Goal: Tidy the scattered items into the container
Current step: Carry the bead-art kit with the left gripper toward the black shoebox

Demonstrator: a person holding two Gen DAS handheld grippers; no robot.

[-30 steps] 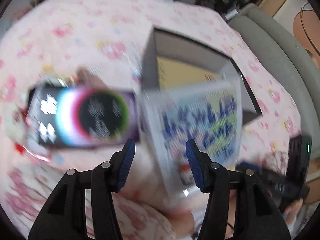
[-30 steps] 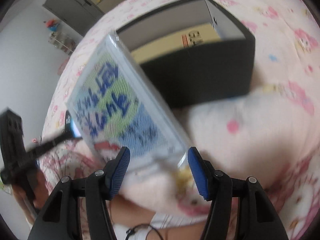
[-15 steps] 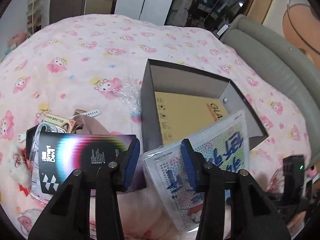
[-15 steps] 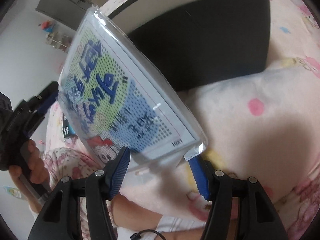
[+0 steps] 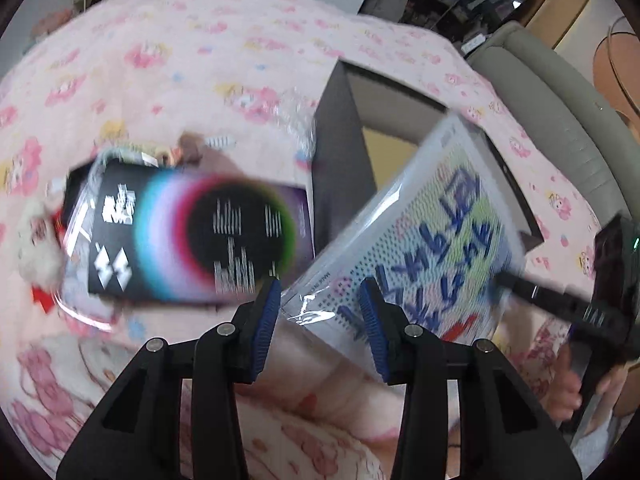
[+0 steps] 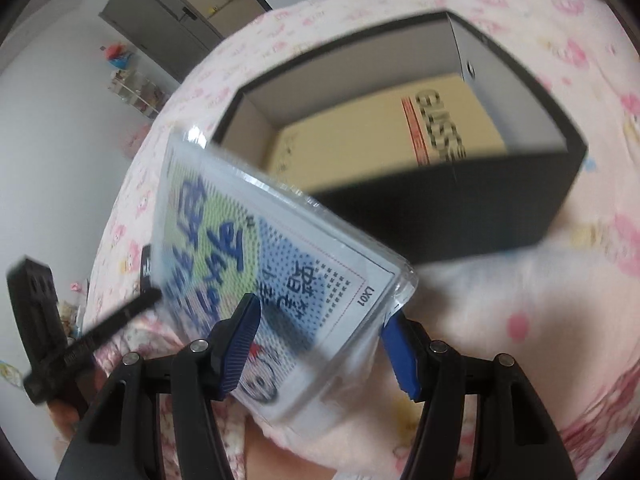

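Note:
A clear-wrapped craft pack (image 6: pixel 280 248) with blue characters on a dotted green and blue print hangs tilted above the bed. My right gripper (image 6: pixel 320 320) is shut on its near end. The left gripper (image 5: pixel 320 304) has narrow jaws shut on the pack's (image 5: pixel 420 240) lower corner. Just beyond stands the black container (image 6: pixel 440 216), open at the top, with a flat yellow box (image 6: pixel 360 136) inside. The pack's far edge overlaps the container's (image 5: pixel 340 152) near corner. One left finger (image 6: pixel 120 316) shows at the pack's left edge.
A black box with a rainbow ring (image 5: pixel 192 232) lies left of the container on the pink printed bedding (image 5: pixel 180 40). A white plush toy (image 5: pixel 36 248) and a crumpled clear bag (image 5: pixel 288 116) lie near it. A grey padded edge (image 5: pixel 560 112) runs along the right.
The left jaws narrowed onto the pack's corner. Both grippers moved with the pack, which now tilts up against the container's corner. The right wrist view now looks into the container.

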